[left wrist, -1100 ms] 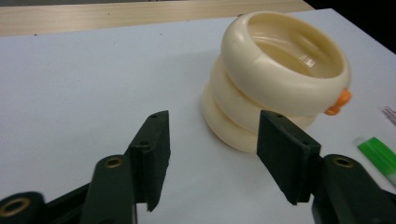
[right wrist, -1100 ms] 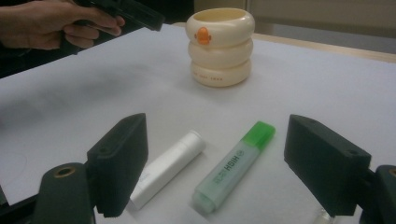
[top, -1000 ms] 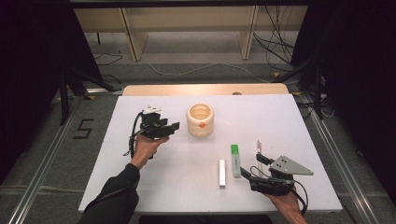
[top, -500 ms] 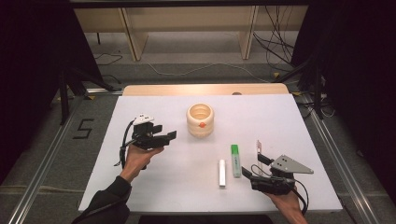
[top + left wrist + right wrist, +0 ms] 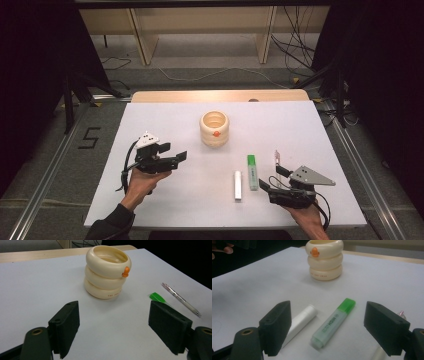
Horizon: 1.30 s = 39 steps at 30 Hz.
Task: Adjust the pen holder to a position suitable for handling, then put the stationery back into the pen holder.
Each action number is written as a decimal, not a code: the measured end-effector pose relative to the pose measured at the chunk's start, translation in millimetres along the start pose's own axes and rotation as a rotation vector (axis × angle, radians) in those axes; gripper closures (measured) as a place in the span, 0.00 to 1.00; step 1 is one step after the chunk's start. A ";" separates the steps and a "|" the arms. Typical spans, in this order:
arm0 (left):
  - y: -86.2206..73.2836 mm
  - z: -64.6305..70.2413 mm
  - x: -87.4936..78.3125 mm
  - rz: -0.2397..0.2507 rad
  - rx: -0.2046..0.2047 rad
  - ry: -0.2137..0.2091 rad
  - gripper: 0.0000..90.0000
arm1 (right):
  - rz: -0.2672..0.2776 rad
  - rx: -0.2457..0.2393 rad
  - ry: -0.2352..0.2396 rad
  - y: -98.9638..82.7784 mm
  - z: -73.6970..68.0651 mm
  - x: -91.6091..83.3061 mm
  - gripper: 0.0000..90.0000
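While nothing sits between its jaws, the left gripper (image 5: 170, 159) hangs over the left side of the white table (image 5: 165, 125), and its jaws have just been opening wide, so it looks ready to take something. It points toward the cream holder (image 5: 214, 129), which stands upright in the middle of the table, well apart from it, with its mouth up so things can drop in. The holder looks like three fat rings stacked up, with a small orange duck mark (image 5: 314, 251) on its side and tiny red writing near the bottom, too small to read. The right gripper (image 5: 266, 186) rests low at the near right, spread open and empty, aimed at the green highlighter (image 5: 333, 321) and the white tube (image 5: 300, 321), which lie flat side by side just in front of it. The highlighter says "HIGH". A thin pen (image 5: 180, 299) lies farther right.
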State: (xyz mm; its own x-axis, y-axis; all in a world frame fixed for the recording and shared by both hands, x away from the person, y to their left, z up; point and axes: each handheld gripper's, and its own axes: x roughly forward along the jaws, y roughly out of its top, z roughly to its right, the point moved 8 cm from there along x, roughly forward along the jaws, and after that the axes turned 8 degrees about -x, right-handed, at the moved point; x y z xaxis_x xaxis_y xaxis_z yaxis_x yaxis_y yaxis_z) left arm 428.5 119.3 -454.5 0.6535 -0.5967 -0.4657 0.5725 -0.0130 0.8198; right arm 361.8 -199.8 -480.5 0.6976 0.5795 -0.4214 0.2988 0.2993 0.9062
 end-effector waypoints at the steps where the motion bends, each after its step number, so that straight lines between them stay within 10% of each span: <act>1: -0.9 1.1 -0.9 0.001 0.003 -0.003 0.26 | 0.001 -0.004 0.001 0.1 -0.1 0.4 0.26; 21: -13.7 11.4 -13.0 0.018 0.051 -0.025 0.21 | -0.047 0.012 -0.002 -3.7 2.2 1.4 0.25; 39: -22.8 15.8 -28.7 0.063 0.101 -0.044 0.20 | -0.305 0.015 0.000 5.9 13.9 25.9 0.28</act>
State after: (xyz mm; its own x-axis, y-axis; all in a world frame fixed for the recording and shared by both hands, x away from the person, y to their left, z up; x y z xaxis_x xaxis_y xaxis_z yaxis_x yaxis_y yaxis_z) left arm 388.8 124.1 -454.5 0.6628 -0.6336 -0.3990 0.4768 -0.0537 0.8774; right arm 390.7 -193.6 -485.6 0.5738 0.4647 -0.6744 0.5045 0.4481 0.7380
